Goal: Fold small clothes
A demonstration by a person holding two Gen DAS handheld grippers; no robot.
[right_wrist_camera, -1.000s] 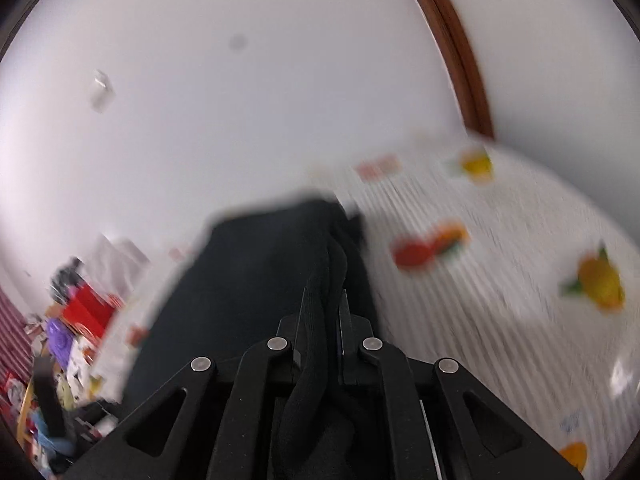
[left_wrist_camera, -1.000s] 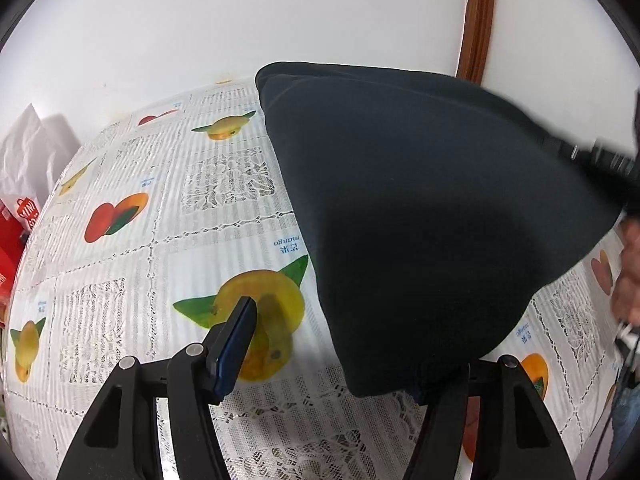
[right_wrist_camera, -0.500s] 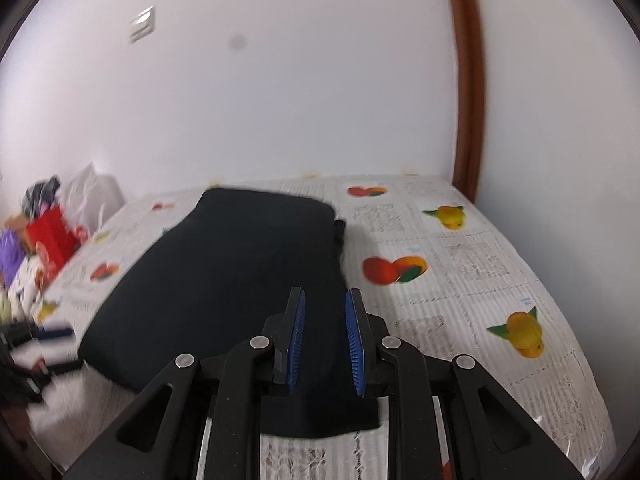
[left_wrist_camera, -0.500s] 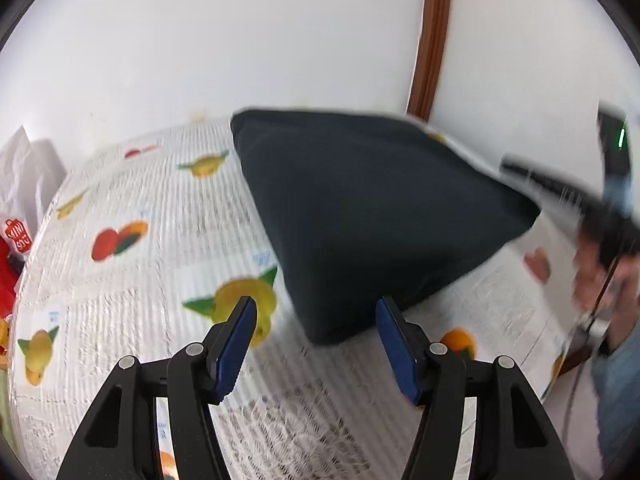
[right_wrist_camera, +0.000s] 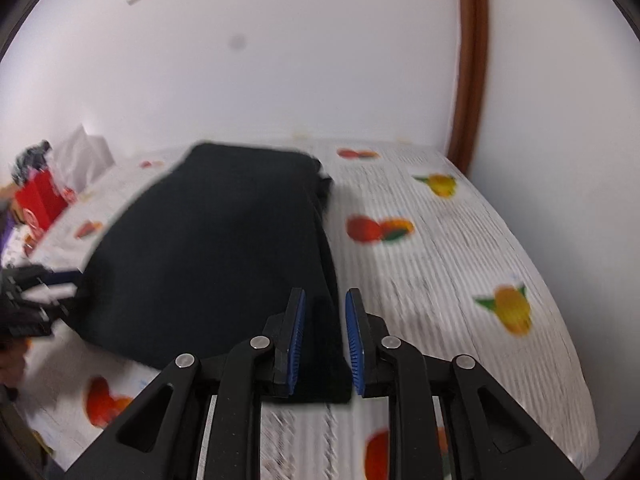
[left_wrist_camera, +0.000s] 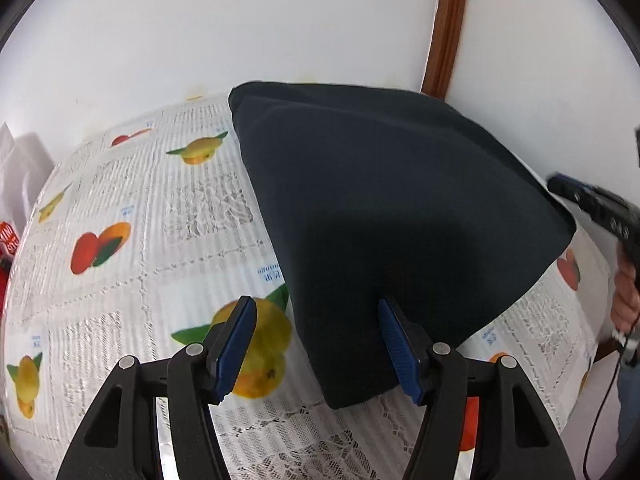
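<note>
A dark navy garment (left_wrist_camera: 380,220) lies folded flat on the fruit-print tablecloth (left_wrist_camera: 140,240). My left gripper (left_wrist_camera: 316,344) hovers open over the garment's near corner. Its right pad (left_wrist_camera: 398,348) overlaps the cloth edge in the picture, its left pad (left_wrist_camera: 236,344) is over a printed yellow fruit, and neither presses anything. In the right wrist view the garment (right_wrist_camera: 216,232) stretches away to the left. My right gripper (right_wrist_camera: 325,340) has a narrow gap between its blue pads, and the garment's near right corner lies on the table below them, not pinched. Each gripper shows at the edge of the other's view.
The table meets a white wall (right_wrist_camera: 280,60) with a brown door frame (right_wrist_camera: 468,60) at the corner. Red bags (right_wrist_camera: 40,196) and white bags with clutter crowd the far left. The right gripper (left_wrist_camera: 600,204) and a person's hand (left_wrist_camera: 624,300) are at the table's right edge.
My right gripper was shut on a bunched fold of the garment; its jaws have parted and the cloth now lies flat. My left gripper pulled back from the corner, then came close again.
</note>
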